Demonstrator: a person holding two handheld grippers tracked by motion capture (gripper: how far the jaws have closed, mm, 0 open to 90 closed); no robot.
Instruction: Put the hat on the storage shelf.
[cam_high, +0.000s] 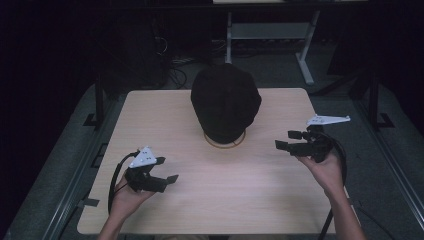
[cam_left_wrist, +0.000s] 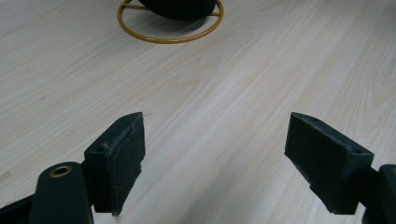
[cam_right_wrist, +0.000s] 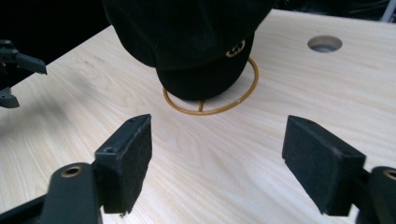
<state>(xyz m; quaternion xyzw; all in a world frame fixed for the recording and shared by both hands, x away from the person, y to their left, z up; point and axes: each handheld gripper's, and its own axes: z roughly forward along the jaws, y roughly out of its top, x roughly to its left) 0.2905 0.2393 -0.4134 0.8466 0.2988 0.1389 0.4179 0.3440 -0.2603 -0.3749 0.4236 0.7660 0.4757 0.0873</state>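
Jaws of your right gripper (cam_high: 286, 139) stand wide apart with nothing between them, at the right of the high view; your left gripper (cam_high: 166, 170), lower left, is spread just as wide over bare table (cam_high: 260, 195). Both point toward the black cap (cam_high: 226, 101), upper centre, sitting on a gold wire stand (cam_high: 225, 143).

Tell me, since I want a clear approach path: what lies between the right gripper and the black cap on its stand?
Only bare tabletop, seen in the right gripper view between the right gripper and the black cap on its gold ring stand.
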